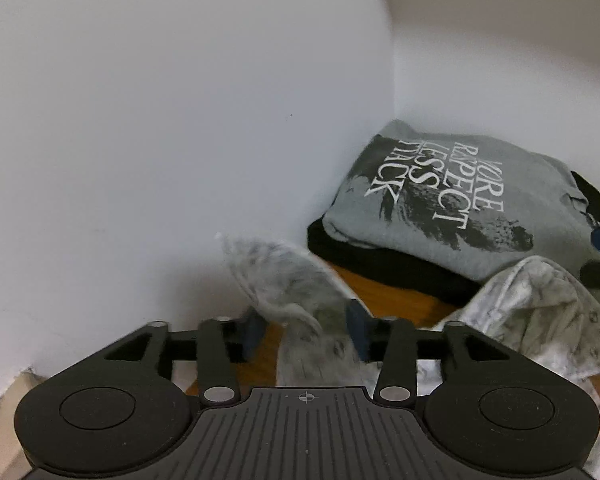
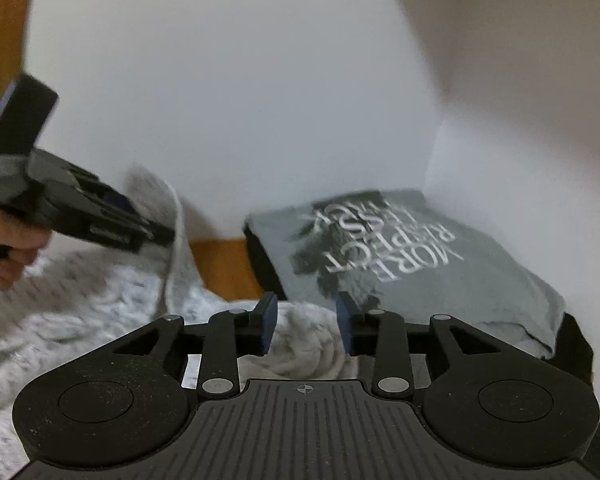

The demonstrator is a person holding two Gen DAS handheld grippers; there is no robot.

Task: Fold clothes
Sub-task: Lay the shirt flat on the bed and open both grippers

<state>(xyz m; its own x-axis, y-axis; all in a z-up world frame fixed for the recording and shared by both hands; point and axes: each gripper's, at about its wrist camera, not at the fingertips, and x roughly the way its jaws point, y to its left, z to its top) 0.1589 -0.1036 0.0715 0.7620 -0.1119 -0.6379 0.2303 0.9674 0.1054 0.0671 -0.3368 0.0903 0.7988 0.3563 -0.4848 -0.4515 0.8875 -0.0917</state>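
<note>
Clearly, folded grey shirt (image 1: 452,200) reads "MORE RESPECT LESS ATTACK".

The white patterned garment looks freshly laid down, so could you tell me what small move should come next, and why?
Probably draw both grippers back clear of the cloth. The left gripper and right gripper are open, the white patterned garment lies rumpled on the wooden table beside the folded grey T-shirt, and one flap stands between the left jaws unpinched.
</note>
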